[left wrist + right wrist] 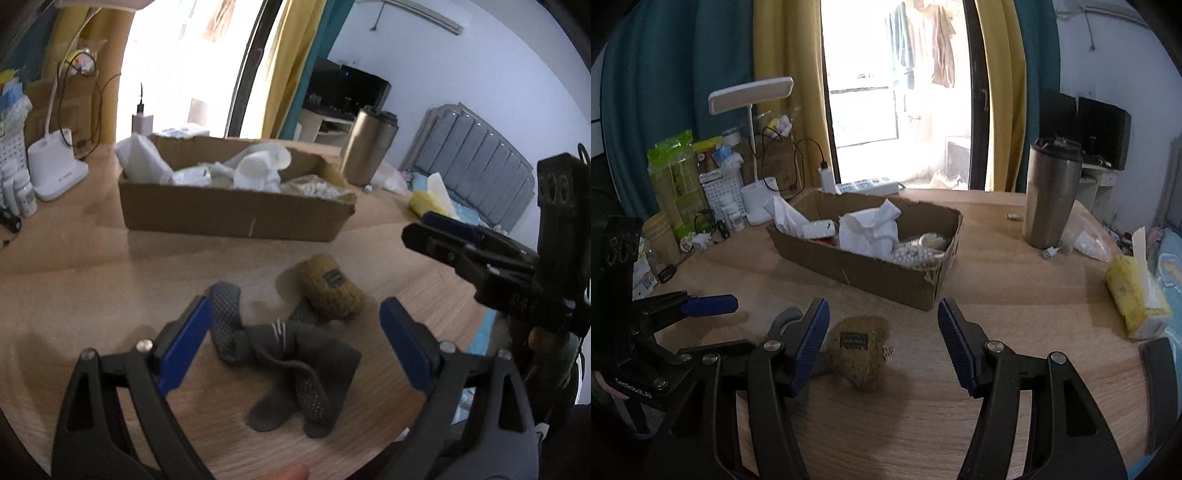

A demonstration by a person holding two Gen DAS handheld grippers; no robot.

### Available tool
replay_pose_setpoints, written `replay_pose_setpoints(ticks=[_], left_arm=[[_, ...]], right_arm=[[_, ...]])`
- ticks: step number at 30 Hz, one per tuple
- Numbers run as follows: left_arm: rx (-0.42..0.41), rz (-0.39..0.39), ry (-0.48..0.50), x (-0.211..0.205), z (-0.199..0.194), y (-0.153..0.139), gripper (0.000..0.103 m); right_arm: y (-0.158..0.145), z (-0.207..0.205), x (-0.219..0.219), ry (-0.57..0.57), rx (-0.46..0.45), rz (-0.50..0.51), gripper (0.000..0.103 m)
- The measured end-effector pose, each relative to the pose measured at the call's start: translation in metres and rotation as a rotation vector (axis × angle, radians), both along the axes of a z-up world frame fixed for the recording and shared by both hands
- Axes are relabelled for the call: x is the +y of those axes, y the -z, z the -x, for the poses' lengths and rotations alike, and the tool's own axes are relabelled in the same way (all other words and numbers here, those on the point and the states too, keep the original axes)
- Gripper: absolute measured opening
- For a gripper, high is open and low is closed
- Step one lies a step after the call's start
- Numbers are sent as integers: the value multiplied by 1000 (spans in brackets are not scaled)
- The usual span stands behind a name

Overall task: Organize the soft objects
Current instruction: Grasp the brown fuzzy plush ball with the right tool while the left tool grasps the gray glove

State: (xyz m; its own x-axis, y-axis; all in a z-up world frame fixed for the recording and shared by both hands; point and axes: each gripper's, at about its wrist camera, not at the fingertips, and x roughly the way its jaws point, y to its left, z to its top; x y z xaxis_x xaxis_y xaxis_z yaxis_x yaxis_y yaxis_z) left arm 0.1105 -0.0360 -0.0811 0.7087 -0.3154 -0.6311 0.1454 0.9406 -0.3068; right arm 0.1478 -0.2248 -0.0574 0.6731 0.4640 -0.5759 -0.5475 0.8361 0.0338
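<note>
Dark grey grip-dot socks [280, 354] lie crumpled on the wooden table [92, 295]. A rolled tan fuzzy sock with a dark label [330, 291] lies just beyond them; it also shows in the right wrist view [858, 350]. My left gripper [295, 321] is open and empty, its blue pads either side of the grey socks, just above them. My right gripper [882, 332] is open and empty, above the tan sock, which sits toward its left finger [809, 343]. The right gripper shows in the left wrist view [443, 240] and the left gripper in the right wrist view [709, 304].
An open cardboard box [871, 273] holding white soft items stands behind the socks. A steel tumbler [1052, 195] stands at the back right, a yellow tissue pack [1134, 299] at the right edge. A white lamp [757, 199], bottles and packets crowd the back left.
</note>
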Motion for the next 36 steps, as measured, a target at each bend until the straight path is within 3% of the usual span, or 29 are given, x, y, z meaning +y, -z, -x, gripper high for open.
replay_pose_setpoints(ticks=[17, 25, 27, 28, 31, 36], left_arm=[[102, -17, -44, 7, -4, 44, 93], [114, -72, 5, -7, -7, 49, 93], [118, -85, 23, -14, -9, 51, 93], [120, -98, 32, -18, -10, 51, 93], [124, -148, 51, -29, -13, 52, 93], [127, -235, 69, -45, -14, 53, 93]], right_arm=[[57, -28, 29, -88, 156, 48, 65], [75, -42, 40, -114, 232, 66, 65], [74, -42, 37, -115, 232, 61, 62], [75, -41, 36, -115, 231, 66, 53], [72, -37, 26, -113, 213, 56, 43], [64, -35, -8, -57, 164, -1, 43]])
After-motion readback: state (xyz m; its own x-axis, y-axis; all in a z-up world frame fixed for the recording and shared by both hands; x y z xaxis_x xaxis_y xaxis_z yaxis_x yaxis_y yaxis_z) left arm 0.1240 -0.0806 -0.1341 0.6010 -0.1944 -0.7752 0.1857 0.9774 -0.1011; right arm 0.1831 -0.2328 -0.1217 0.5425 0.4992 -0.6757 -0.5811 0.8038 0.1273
